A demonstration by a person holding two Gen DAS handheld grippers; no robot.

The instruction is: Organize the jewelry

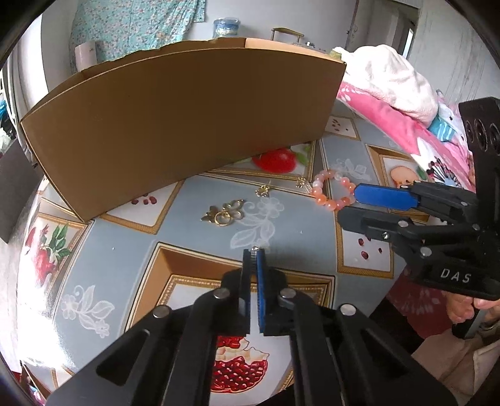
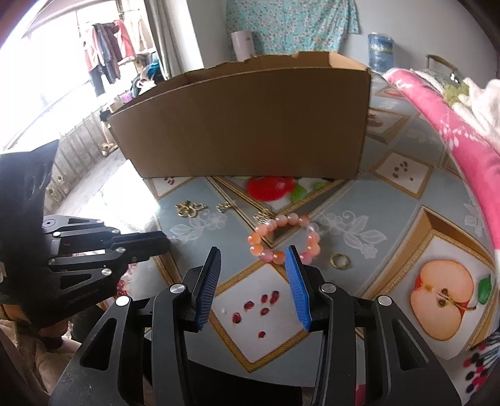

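Place type: a lived-in room of a home, likely a bedroom or living room.
Bench covering: fruit-print oilcloth (image 2: 390, 200) with pomegranates, an apple and white flowers, a household pattern.
Bedding: pink flowered blanket (image 1: 384, 115) with a pale fluffy one (image 1: 397, 84) heaped on it, just beside the bench.
Wall hanging: blue-green flowered cloth (image 2: 293, 25) hung on the back wall.
Laundry: clothes (image 2: 106, 47) hanging by a bright window.
Storage: plain cardboard box (image 2: 243, 121) standing on the bench, top open.
Household items: white cup (image 2: 242, 45) and blue jar (image 2: 379, 50) behind the box.
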